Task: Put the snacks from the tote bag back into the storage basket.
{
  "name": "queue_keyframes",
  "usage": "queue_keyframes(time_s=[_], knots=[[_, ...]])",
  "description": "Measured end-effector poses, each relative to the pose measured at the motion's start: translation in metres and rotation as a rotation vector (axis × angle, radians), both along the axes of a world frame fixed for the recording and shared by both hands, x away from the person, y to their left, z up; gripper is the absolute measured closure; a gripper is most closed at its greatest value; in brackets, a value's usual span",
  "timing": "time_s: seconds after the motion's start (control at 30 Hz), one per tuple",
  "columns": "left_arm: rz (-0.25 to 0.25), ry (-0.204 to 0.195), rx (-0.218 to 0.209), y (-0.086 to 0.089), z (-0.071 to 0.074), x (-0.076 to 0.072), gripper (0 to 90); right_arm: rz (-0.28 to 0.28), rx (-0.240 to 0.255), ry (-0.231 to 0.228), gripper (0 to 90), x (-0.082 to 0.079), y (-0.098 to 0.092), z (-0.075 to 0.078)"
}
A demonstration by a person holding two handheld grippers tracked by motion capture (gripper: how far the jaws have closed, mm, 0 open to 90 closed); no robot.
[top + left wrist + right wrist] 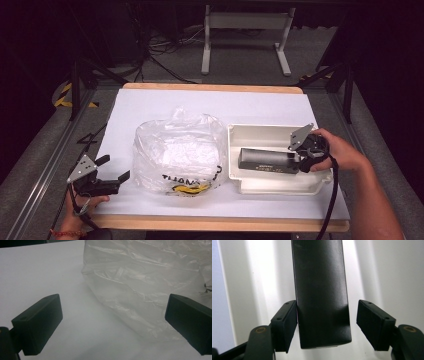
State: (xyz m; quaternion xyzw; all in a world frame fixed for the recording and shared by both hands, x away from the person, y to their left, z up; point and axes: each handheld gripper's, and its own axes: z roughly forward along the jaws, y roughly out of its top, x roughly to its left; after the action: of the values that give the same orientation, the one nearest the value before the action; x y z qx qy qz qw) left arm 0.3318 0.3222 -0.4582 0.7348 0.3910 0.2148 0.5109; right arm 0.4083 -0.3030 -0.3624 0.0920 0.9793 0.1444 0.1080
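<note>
Nearest to us, at the near left corner of the white table (150, 105), we see the left gripper (114, 167) held in the person's left hand (80, 205), its jaws spread wide apart and gripping nothing. We note in the left gripper view that both black jaws frame bare table surface, with the crumpled clear plastic bag (147, 282) lying just beyond them toward the right jaw — apart from the left one, and we cannot tell whether the right one touches it.

We log the bag at table centre in the high view, with black lettering and a yellow patch along its near edge. Just right of it sits a cream plastic tray (260, 187), and a long black box (265, 161) lies flat inside the tray, running left to right.

We find the right gripper (300, 160) at the box's right end, held by the person's right hand (342, 152) over the tray's right side. In the right gripper view the box (322, 295) stands between the jaws — the left jaw lies against its side, the right jaw shows a clear gap. We record the jaws as parted, not clamped on the box.
</note>
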Motion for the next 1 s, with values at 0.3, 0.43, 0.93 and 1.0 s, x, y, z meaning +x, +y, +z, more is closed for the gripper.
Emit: queue_keyframes(time_s=[0.3, 0.43, 0.93, 1.0], knots=[[0.000, 0.000, 0.000, 0.000, 0.000, 0.000, 2.3, -0.019, 0.019, -0.044, 28.8, -0.004, 0.000, 0.007], [0.001, 0.000, 0.000, 0.000, 0.000, 0.000, 2.3, -0.028, 0.024, -0.082, 25.9, -0.006, 0.001, 0.010], [0.000, 0.006, 0.007, 0.000, 0.000, 0.000, 2.4, -0.068, 0.086, -0.153, 17.1, -0.016, -0.004, 0.019], [0.002, 0.002, 0.001, 0.000, 0.000, 0.000, 2.4, -0.076, 0.095, -0.163, 16.7, -0.017, -0.005, 0.020]])
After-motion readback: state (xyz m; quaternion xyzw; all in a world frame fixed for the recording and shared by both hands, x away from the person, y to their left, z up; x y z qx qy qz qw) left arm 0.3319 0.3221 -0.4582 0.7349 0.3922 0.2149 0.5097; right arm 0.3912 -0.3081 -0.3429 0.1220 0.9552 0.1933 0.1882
